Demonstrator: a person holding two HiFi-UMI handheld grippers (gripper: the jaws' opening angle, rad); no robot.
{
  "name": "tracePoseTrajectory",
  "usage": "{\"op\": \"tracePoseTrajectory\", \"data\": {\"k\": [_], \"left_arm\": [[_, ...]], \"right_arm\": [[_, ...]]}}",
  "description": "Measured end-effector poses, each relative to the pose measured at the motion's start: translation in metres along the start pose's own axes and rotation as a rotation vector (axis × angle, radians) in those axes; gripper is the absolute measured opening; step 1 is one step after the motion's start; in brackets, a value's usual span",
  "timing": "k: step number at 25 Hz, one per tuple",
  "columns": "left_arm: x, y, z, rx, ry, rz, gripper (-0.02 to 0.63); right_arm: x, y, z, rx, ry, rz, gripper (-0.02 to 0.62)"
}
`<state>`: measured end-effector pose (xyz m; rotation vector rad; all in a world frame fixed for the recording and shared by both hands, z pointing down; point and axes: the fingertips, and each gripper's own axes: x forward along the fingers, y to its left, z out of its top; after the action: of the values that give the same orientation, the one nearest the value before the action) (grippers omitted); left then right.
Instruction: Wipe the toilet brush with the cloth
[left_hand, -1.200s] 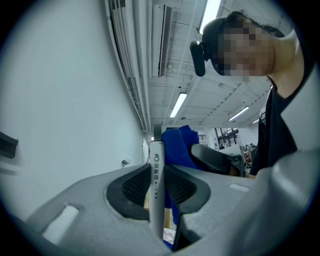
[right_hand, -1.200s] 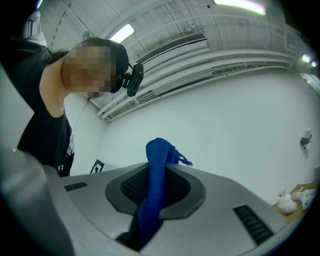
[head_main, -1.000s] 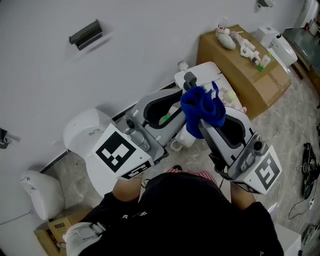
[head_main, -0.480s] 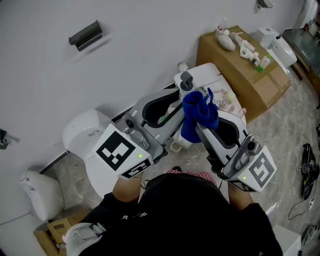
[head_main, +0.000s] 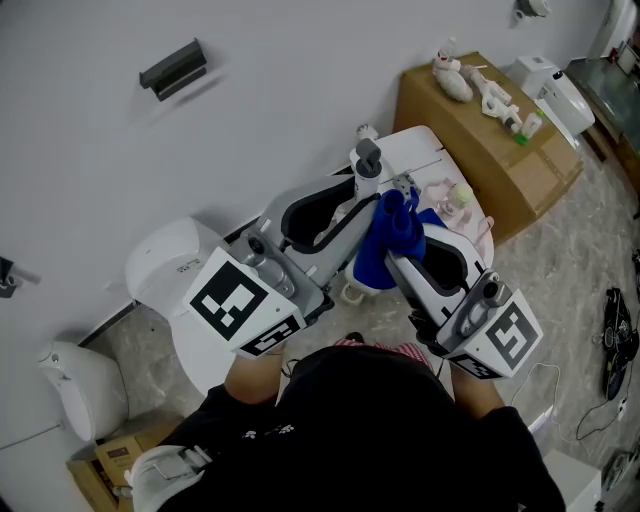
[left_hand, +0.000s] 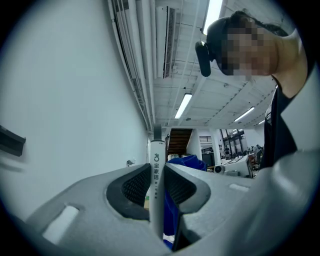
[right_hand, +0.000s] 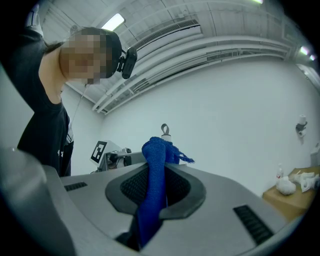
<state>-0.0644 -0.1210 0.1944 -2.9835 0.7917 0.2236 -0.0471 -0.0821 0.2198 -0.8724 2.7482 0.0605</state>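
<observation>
Both jaws are clenched: the left gripper (head_main: 350, 205) clamps the toilet brush (head_main: 368, 160) handle out front, the right gripper (head_main: 398, 245) pinches the blue cloth (head_main: 385, 255) just beside it, so I'd press the cloth on and stroke slowly, evenly.

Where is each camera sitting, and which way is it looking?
Head view: on the person's head, facing steeply down at the left gripper, right gripper and the person's shirt.
Left gripper view: on that gripper, looking up along jaws shut on the toilet brush; the shirt shows at right.
Right gripper view: on that gripper, looking along jaws shut on the cloth; the shirt shows at left.
Both gripper views share brush and cloth.
</observation>
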Motion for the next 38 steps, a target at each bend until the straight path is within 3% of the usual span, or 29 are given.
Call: {"op": "tracePoseTrajectory", "data": {"k": [38], "left_arm": [[-0.007, -0.007, 0.007, 0.032, -0.002, 0.020, 0.091]], "right_arm": [[0.004, 0.005, -0.048, 0.083, 0.099, 0.035, 0.063]]}}
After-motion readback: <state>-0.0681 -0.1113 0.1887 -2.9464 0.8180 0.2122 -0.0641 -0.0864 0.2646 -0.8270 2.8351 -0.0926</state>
